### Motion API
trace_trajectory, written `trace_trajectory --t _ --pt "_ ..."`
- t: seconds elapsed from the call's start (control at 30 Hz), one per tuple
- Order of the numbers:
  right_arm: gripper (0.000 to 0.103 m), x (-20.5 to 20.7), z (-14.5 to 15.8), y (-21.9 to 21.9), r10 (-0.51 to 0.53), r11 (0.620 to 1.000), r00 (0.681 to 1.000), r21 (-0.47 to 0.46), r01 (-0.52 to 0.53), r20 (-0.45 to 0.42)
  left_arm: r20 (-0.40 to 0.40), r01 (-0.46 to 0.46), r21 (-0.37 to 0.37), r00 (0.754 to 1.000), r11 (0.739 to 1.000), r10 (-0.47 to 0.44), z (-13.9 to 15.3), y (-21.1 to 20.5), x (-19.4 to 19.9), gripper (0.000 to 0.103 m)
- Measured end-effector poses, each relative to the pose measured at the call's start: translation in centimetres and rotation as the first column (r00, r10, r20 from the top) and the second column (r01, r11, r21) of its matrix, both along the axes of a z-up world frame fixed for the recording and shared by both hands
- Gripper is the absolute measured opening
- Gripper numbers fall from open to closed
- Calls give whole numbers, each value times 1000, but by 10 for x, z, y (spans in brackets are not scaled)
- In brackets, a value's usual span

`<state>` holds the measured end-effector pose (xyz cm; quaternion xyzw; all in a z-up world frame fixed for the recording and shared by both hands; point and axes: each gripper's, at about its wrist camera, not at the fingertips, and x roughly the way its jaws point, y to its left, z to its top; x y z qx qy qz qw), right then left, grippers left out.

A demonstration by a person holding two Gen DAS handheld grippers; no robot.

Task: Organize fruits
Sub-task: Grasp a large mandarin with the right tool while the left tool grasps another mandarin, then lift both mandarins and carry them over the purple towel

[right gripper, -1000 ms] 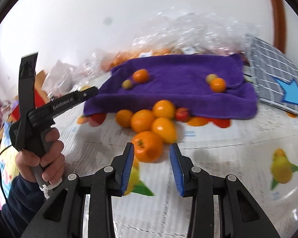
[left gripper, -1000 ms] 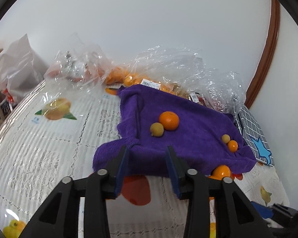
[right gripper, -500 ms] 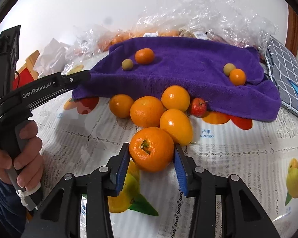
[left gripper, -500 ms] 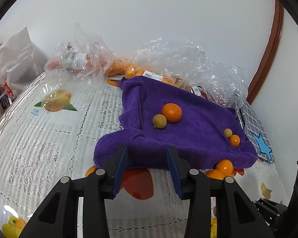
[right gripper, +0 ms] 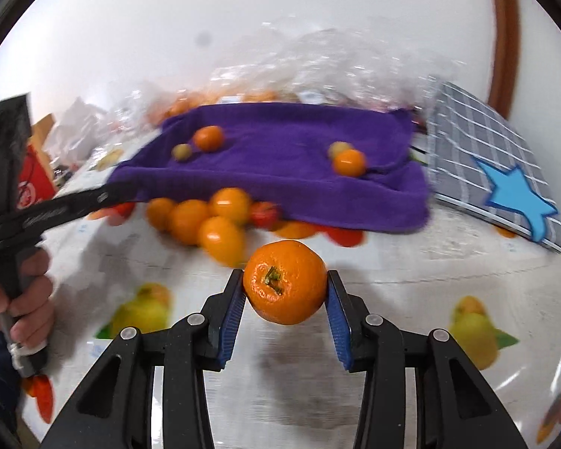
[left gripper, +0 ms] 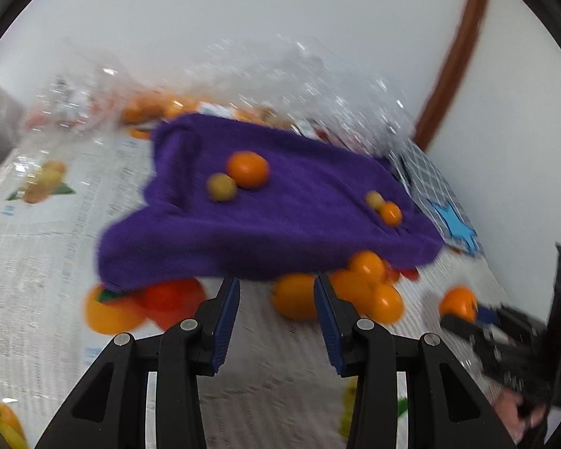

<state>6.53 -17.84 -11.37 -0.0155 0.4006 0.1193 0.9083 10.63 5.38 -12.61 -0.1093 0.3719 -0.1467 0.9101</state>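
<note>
Right wrist view: right claw (right gripper: 285, 292) grips a tangerine (right gripper: 284, 282) between its blue pads, stem end facing the camera, raised off the surface (right gripper: 411, 273).
Loose fruit: a cluster of oranges (right gripper: 205, 219) lies ahead and left of the right claw, at the near edge of the purple towel (right gripper: 280, 172).
On the towel: two small pairs of fruit, farther ahead.
Left wrist view: left claw (left gripper: 276, 316) is open and empty; an orange (left gripper: 295, 295) lies just ahead between its tips, the purple towel (left gripper: 273, 224) beyond.
</note>
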Motion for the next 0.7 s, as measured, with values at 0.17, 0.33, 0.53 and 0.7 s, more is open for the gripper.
trace_trajectory --t 0.17,0.33,0.53,0.7 --pt "42 12 -3 -23 -39 999 999 12 39 -5 -40 12 26 999 1000 -11 -5 -17 8 39" --pt "42 23 -7 -27 -29 998 1000 47 28 7 -66 13 21 998 1000 -12 -10 -21 12 35" --pt "42 28 -12 -33 -24 994 999 105 26 -26 -45 -31 -3 999 1000 31 -8 -11 7 35" --pt "42 29 -15 -35 -48 993 998 105 52 -43 -35 -149 47 988 988 151 -5 8 -2 35"
